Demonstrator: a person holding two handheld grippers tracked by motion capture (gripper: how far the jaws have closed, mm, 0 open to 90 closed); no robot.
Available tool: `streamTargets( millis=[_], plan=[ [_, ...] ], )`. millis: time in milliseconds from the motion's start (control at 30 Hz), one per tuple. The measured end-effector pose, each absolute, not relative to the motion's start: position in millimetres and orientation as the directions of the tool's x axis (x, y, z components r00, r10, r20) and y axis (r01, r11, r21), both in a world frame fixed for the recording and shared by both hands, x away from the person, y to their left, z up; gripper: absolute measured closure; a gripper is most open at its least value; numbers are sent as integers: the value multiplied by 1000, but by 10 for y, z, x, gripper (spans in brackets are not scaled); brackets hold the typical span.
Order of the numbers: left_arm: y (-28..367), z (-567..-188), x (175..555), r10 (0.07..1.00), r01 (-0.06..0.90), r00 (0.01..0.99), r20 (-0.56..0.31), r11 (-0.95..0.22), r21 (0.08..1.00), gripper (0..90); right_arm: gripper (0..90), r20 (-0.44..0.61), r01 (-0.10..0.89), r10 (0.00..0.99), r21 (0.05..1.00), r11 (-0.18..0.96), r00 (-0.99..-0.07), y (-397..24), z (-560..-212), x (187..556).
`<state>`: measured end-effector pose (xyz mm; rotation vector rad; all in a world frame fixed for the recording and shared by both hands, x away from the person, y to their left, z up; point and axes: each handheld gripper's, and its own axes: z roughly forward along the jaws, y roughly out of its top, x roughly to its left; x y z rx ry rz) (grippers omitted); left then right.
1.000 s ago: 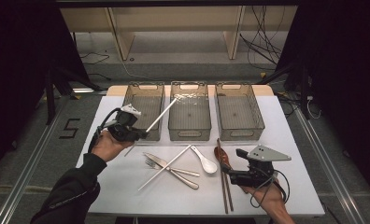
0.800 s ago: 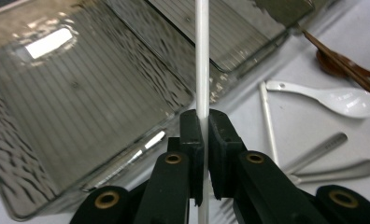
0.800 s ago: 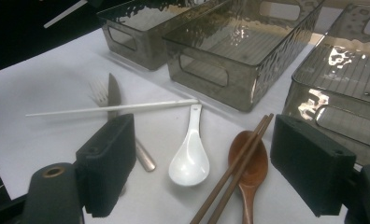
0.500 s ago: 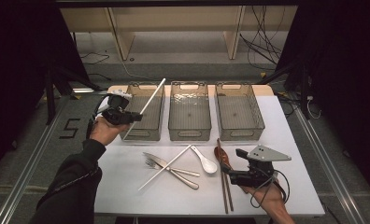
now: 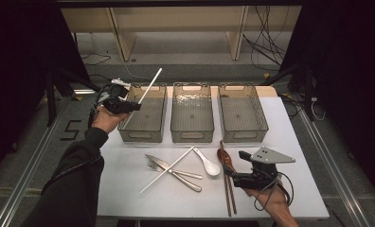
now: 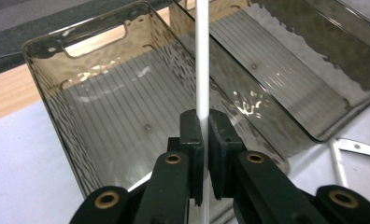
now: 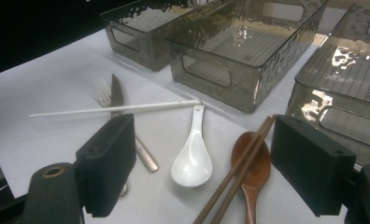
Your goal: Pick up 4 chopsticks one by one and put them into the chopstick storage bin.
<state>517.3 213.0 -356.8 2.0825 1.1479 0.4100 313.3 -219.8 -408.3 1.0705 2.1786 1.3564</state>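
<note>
My left gripper (image 5: 137, 107) is shut on a thin white chopstick (image 5: 150, 84) and holds it by the left edge of the left bin (image 5: 140, 137). The stick slants up and away over that bin. In the left gripper view the pads (image 6: 192, 133) clamp the white chopstick (image 6: 202, 56) above the bin's ribbed floor (image 6: 108, 121). My right gripper (image 5: 236, 168) rests open near the table's front right. Between its jaws (image 7: 206, 168) lie a white spoon (image 7: 191, 161), a wooden spoon (image 7: 252, 163) and brown chopsticks (image 7: 234, 182), none of them gripped.
A second white chopstick (image 5: 166, 169), a fork (image 5: 153, 165) and a knife (image 5: 171, 171) lie crossed at the table's front middle. The middle bin (image 5: 191, 137) and right bin (image 5: 245, 137) stand in a row with the left one. Cables trail on the floor behind.
My left hand has carried the white chopstick leftward and away, from the table in front of the left bin to that bin's left edge. The right gripper has stayed put.
</note>
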Motion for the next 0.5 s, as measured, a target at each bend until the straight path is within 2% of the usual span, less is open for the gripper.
streamTargets(
  millis=[500],
  plan=[
    [2203, -3798, 5424, 861, 633, 507, -38, -343, 694, 850, 235, 90, 409, 752, 877, 250, -653, -2202, -4075, 3129]
  ],
)
